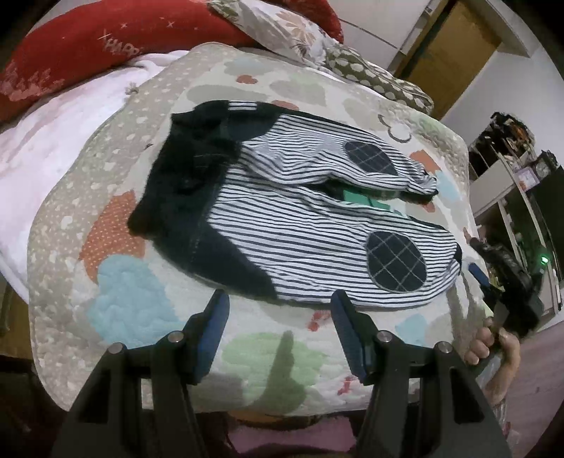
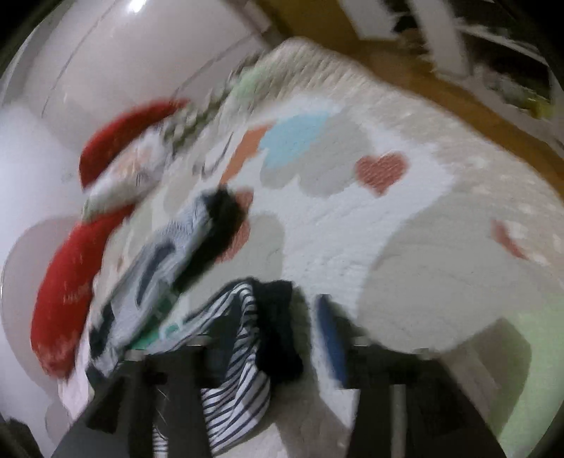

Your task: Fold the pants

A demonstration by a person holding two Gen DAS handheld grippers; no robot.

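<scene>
Small striped pants (image 1: pixel 299 218) with a dark waist and dark checked knee patches lie flat on a patterned quilt (image 1: pixel 141 303), waist to the left, legs to the right. My left gripper (image 1: pixel 278 310) is open and empty, just in front of the near leg's edge. In the blurred right wrist view my right gripper (image 2: pixel 278 317) is open, its jaws astride the cuff of the near leg of the pants (image 2: pixel 243 352); the left finger is partly hidden behind cloth. The right gripper also shows in the left wrist view (image 1: pixel 479 278) at the near cuff.
Red pillows (image 1: pixel 105 42) and a patterned pillow (image 1: pixel 282 28) lie at the far end of the bed. A white blanket (image 1: pixel 53 134) lies left. Shelves (image 1: pixel 511 169) stand to the right beyond the quilt's edge. A hand (image 1: pixel 493 345) holds the right gripper.
</scene>
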